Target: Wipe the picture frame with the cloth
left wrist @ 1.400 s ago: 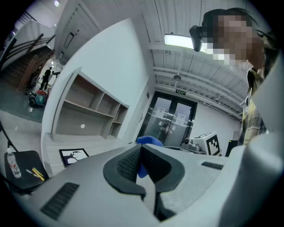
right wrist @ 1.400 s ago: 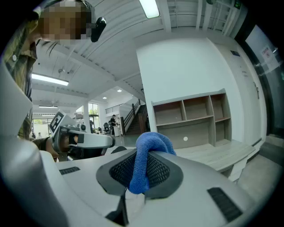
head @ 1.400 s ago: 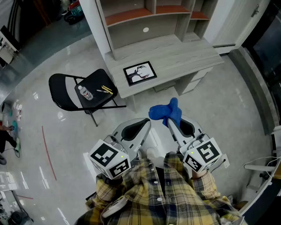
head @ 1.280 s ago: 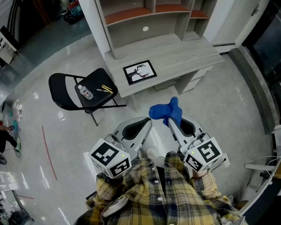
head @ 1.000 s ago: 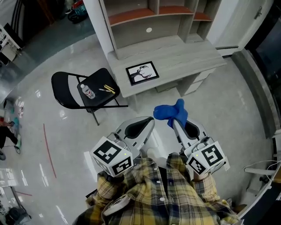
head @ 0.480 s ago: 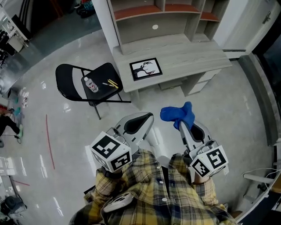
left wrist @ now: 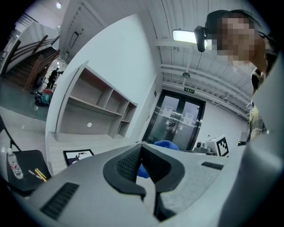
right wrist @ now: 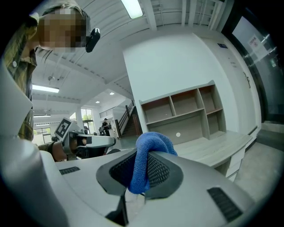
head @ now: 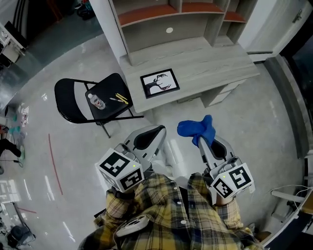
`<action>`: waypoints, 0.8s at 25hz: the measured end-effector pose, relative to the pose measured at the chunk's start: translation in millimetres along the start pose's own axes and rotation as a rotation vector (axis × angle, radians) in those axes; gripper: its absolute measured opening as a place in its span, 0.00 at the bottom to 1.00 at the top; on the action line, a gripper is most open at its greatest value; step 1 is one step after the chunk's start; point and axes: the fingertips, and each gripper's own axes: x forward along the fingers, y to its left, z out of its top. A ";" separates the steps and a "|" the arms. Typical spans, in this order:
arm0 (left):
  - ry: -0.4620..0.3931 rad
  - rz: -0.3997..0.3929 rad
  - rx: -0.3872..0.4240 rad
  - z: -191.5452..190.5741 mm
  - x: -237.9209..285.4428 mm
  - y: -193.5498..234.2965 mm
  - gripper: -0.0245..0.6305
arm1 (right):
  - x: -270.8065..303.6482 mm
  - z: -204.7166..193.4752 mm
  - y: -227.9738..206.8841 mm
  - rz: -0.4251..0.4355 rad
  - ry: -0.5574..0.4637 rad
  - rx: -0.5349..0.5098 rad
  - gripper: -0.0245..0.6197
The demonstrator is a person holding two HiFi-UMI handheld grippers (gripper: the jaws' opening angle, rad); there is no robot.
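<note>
A black picture frame (head: 160,83) with a deer drawing lies flat near the front left corner of the pale wooden desk (head: 215,61); it also shows small in the left gripper view, picture frame (left wrist: 79,156). My right gripper (head: 201,138) is shut on a bunched blue cloth (head: 196,128), which bulges above its fingertips, cloth (right wrist: 148,155). My left gripper (head: 155,131) is shut with nothing between its pads (left wrist: 129,163). Both grippers hover over the floor, well short of the desk's front edge.
A black folding chair (head: 90,100) stands left of the desk with a small bottle (head: 95,101) and yellow pencils (head: 119,98) on its seat. Open shelves (head: 166,14) rise at the back of the desk. Shiny floor spreads to the left.
Both grippers have shifted a little with the view; the desk and frame sit slightly nearer. The cloth stays clamped in the right gripper and the left stays shut.
</note>
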 end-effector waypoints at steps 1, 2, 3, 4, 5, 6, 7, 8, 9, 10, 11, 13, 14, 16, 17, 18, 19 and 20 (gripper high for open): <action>0.002 -0.006 0.000 4.7 6.6 10.1 0.05 | 10.5 2.2 -5.1 -0.006 0.002 0.002 0.12; 0.004 -0.013 0.002 9.8 13.6 20.6 0.05 | 21.7 4.8 -10.5 -0.011 0.003 0.004 0.12; 0.005 -0.019 0.003 15.3 20.5 31.3 0.05 | 33.1 8.0 -16.0 -0.015 0.004 0.006 0.12; 0.004 -0.024 0.003 21.3 27.3 42.0 0.05 | 44.6 11.9 -21.2 -0.017 0.004 0.006 0.12; 0.001 -0.029 0.005 28.0 33.8 52.9 0.05 | 56.5 16.3 -26.1 -0.018 0.003 0.004 0.12; -0.001 -0.033 0.007 35.2 40.0 64.8 0.05 | 69.6 21.0 -30.8 -0.019 0.002 0.001 0.12; -0.002 -0.035 0.009 42.3 46.2 78.6 0.05 | 84.4 25.7 -35.8 -0.021 0.001 -0.002 0.12; -0.001 -0.036 0.010 48.9 52.7 94.2 0.05 | 101.1 29.9 -41.6 -0.023 0.000 -0.004 0.12; 0.000 -0.036 0.009 54.4 59.1 110.8 0.05 | 118.7 33.2 -47.7 -0.027 0.002 -0.005 0.12; 0.002 -0.037 0.005 58.8 64.5 126.4 0.05 | 135.0 35.7 -53.1 -0.031 0.006 -0.007 0.12; 0.003 -0.037 -0.001 61.8 68.2 139.0 0.05 | 148.1 37.5 -56.9 -0.035 0.010 -0.011 0.12; 0.007 -0.039 -0.011 64.7 70.2 152.5 0.05 | 160.8 39.9 -58.9 -0.041 0.019 -0.016 0.12; 0.010 -0.039 -0.015 65.3 69.9 154.9 0.05 | 162.4 40.8 -58.5 -0.045 0.025 -0.017 0.12; 0.016 -0.039 -0.022 66.4 69.8 157.7 0.05 | 163.6 41.5 -58.1 -0.053 0.041 -0.017 0.12; 0.020 -0.038 -0.026 66.5 70.3 159.8 0.05 | 164.6 41.2 -58.3 -0.057 0.051 -0.015 0.12; 0.025 -0.038 -0.033 66.0 71.2 162.4 0.05 | 165.9 40.5 -58.8 -0.062 0.060 -0.011 0.12; 0.030 -0.038 -0.040 65.0 72.2 165.0 0.05 | 167.1 39.8 -59.4 -0.066 0.069 -0.008 0.12; 0.034 -0.040 -0.048 63.8 73.1 167.2 0.05 | 168.0 39.2 -60.3 -0.071 0.077 -0.005 0.12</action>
